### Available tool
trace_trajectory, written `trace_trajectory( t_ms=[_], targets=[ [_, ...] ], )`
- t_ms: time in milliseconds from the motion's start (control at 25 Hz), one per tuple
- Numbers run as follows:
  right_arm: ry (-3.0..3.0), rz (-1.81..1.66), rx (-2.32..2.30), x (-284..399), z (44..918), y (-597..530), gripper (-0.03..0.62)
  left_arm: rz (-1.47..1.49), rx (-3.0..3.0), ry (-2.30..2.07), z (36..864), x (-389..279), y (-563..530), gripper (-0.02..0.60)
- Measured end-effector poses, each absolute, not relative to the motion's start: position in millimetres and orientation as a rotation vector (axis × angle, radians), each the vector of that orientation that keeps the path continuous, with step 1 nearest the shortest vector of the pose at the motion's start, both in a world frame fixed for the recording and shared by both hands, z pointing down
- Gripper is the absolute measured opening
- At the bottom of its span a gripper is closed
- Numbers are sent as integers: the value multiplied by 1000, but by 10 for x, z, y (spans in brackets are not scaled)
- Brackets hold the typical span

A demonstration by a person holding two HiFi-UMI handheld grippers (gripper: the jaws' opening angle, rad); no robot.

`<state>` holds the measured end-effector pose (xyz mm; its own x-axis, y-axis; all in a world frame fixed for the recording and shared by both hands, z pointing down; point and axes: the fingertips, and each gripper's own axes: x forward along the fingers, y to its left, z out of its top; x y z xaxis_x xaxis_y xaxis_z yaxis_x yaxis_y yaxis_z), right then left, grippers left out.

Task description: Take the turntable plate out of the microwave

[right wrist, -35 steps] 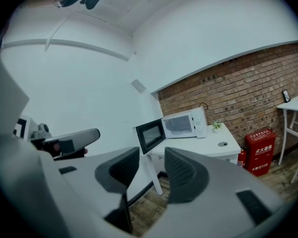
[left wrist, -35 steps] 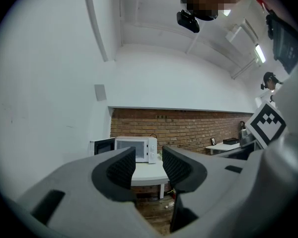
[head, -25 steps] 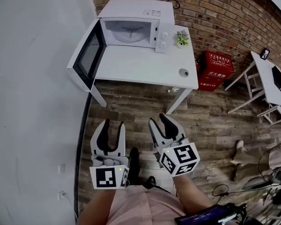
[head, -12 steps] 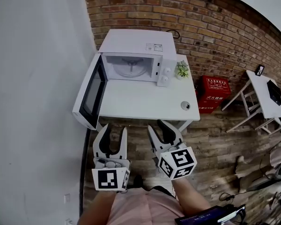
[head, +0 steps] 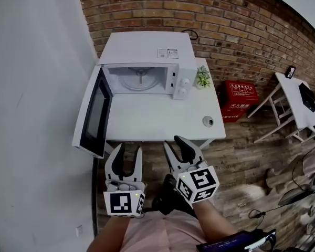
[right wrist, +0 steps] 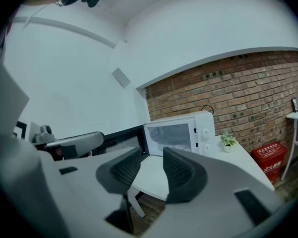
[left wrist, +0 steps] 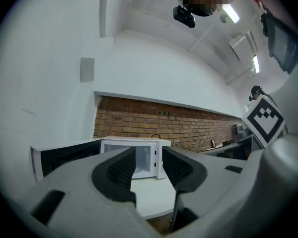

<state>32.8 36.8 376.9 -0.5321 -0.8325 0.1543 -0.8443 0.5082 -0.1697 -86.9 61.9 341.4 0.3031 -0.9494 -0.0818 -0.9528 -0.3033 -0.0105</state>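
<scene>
The white microwave [head: 147,62] stands at the back of a white table [head: 163,119] with its door [head: 92,117] swung open to the left. Inside it lies the round glass turntable plate [head: 139,79]. Both grippers hover in front of the table's near edge, well short of the microwave. My left gripper [head: 128,151] is open with nothing between its fingers. My right gripper [head: 174,143] has its jaws closing, still apart and empty. The left gripper view shows the microwave [left wrist: 134,155] beyond the left gripper [left wrist: 149,165]. The right gripper view shows the microwave [right wrist: 181,133] beyond the right gripper [right wrist: 151,170].
A small potted plant [head: 202,76] stands right of the microwave, and a small round object [head: 208,121] lies near the table's right front corner. A red box [head: 240,96] sits on the wood floor against the brick wall. Another white table [head: 299,101] stands far right.
Both grippers and the view have advanced toward the table. The fingertips, a second ago over the floor well short of it, now reach its front edge.
</scene>
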Motion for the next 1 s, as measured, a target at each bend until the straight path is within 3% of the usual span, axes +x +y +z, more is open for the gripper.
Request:
trace_trajectory(
  t_ms=[600,1000],
  targets=[
    [-2667,466,1477,348,4171,-887,141,-35,-2515,1863,3813,-821,-536,165],
    [-2752,439,1364,202,4005,-1797,135,-38,-2419,1917,3610,-836,-1389,161]
  ],
)
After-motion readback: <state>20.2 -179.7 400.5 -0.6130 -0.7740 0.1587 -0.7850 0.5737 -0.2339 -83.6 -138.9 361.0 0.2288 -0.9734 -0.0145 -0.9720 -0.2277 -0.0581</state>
